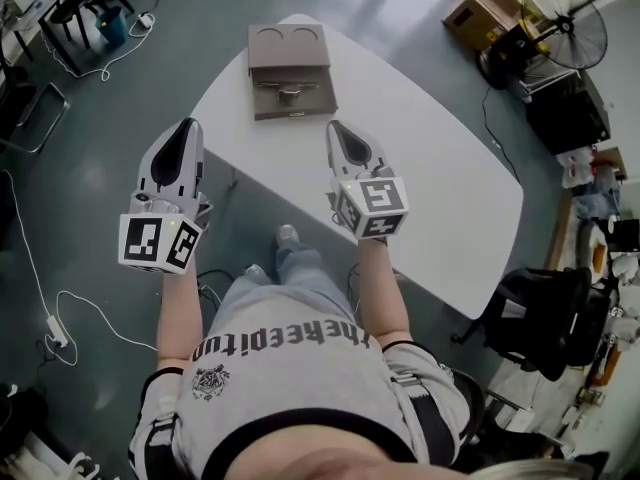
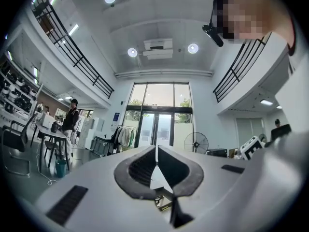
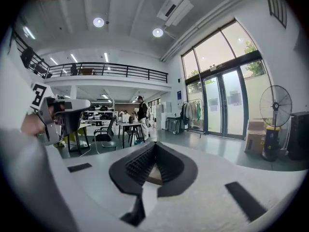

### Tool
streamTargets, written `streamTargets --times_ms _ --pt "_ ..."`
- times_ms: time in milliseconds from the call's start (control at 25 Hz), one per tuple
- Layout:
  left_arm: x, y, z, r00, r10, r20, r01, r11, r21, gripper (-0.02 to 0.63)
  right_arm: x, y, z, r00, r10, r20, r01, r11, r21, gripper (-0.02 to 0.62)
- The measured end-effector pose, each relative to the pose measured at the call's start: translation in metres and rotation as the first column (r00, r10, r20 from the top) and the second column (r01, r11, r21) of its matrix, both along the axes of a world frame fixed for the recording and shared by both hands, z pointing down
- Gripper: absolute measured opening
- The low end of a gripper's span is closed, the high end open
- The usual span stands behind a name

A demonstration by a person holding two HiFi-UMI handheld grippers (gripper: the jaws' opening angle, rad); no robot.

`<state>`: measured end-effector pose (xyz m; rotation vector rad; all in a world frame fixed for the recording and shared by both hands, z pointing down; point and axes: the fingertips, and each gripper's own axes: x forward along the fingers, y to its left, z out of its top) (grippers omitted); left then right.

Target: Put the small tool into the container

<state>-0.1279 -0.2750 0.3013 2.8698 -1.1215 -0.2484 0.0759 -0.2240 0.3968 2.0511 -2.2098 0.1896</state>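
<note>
fingers [image 2: 137, 170] pressed together and empty on both the left gripper [image 1: 187, 125] and right gripper [image 1: 336, 126], held up near the person [image 1: 290, 368], while the small tool [image 1: 289, 92] lies inside the open container [image 1: 290, 43] at the far end of the white table [image 1: 430, 168]

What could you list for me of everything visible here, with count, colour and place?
table: one, white, centre of the floor
container: one, grey-brown, open, far end of the table
small tool: one, metallic, lying in the container's near half
fan: one, black, on the floor at upper right
cardboard box: one, brown, beside the fan
cable: one, white, on the floor at left
left gripper: one, white and grey, over the floor left of the table, jaws together, empty
right gripper: one, white and grey, over the table, jaws together, empty
</note>
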Motion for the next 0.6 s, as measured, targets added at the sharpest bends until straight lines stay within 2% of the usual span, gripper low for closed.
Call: streamTargets --times_ms 240,600 --pt "0.005 0.017 -0.002 0.999 0.054 -0.004 -0.054 0.998 0.009 0.014 0.002 0.034 -0.016 0.996 0.084 -0.009 -0.084 0.994 0.065 0.003" --pt "-0.001 0.04 -0.005 0.995 0.103 -0.009 -0.103 0.995 0.02 0.014 -0.011 0.077 -0.049 0.991 0.137 -0.001 -0.135 0.977 0.163 0.003"
